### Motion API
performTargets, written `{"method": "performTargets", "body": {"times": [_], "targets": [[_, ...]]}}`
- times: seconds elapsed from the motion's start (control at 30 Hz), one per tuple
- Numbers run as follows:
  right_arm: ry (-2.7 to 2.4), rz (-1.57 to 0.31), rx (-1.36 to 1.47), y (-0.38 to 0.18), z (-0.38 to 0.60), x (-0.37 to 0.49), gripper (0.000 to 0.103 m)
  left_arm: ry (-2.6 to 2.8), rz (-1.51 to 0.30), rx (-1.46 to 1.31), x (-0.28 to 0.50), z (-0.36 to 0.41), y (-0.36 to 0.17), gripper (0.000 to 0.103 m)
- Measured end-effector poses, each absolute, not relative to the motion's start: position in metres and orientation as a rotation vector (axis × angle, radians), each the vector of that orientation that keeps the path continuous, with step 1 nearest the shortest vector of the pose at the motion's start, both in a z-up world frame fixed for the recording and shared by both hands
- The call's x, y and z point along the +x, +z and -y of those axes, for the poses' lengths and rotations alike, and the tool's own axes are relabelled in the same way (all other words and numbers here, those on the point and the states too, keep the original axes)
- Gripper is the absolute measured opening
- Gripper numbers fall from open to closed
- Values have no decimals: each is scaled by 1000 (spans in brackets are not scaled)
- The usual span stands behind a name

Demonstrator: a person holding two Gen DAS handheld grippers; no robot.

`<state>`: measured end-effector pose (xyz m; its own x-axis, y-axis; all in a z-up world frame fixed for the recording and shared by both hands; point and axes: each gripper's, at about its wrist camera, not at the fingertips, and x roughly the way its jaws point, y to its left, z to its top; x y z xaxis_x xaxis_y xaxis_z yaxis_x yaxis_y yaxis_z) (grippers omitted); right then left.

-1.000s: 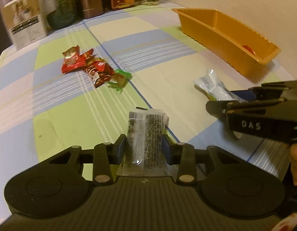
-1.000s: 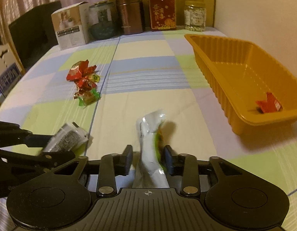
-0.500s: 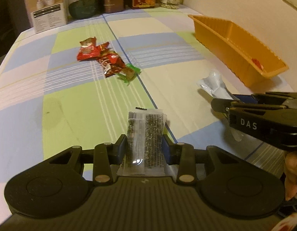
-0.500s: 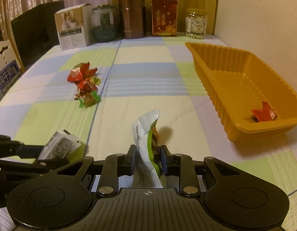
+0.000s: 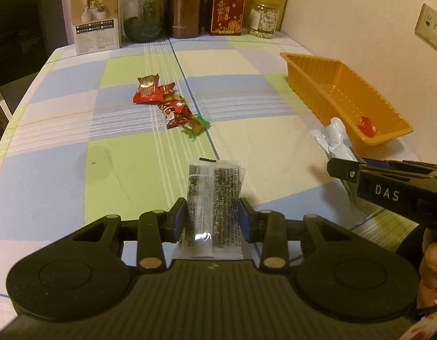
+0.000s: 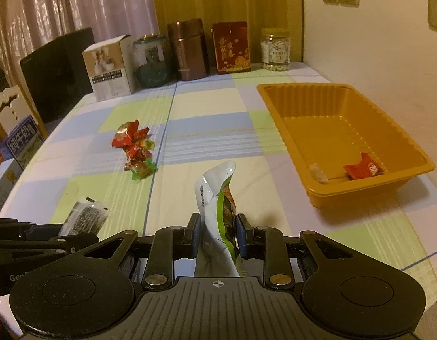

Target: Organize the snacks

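Left gripper clamps the dark packet, long axis pointing forward. Right gripper clamps the white-green pouch, upright, lower end hidden. Both are above the table; the tray sits right.

The right gripper clamps a white-and-green snack pouch. An orange tray holds a red candy.

trays – 1 | held packets – 2 | far-edge containers – 5
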<state>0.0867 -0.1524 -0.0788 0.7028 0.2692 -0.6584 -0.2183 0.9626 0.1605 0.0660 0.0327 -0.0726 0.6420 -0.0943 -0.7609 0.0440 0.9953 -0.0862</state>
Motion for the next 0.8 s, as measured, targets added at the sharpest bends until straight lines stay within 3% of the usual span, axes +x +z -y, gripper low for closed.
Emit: {"method": "performTargets", "body": {"times": [0.8], "targets": [[224, -671, 141, -40, 202, 71, 26, -141, -819, -48, 64, 14, -32, 35]]}}
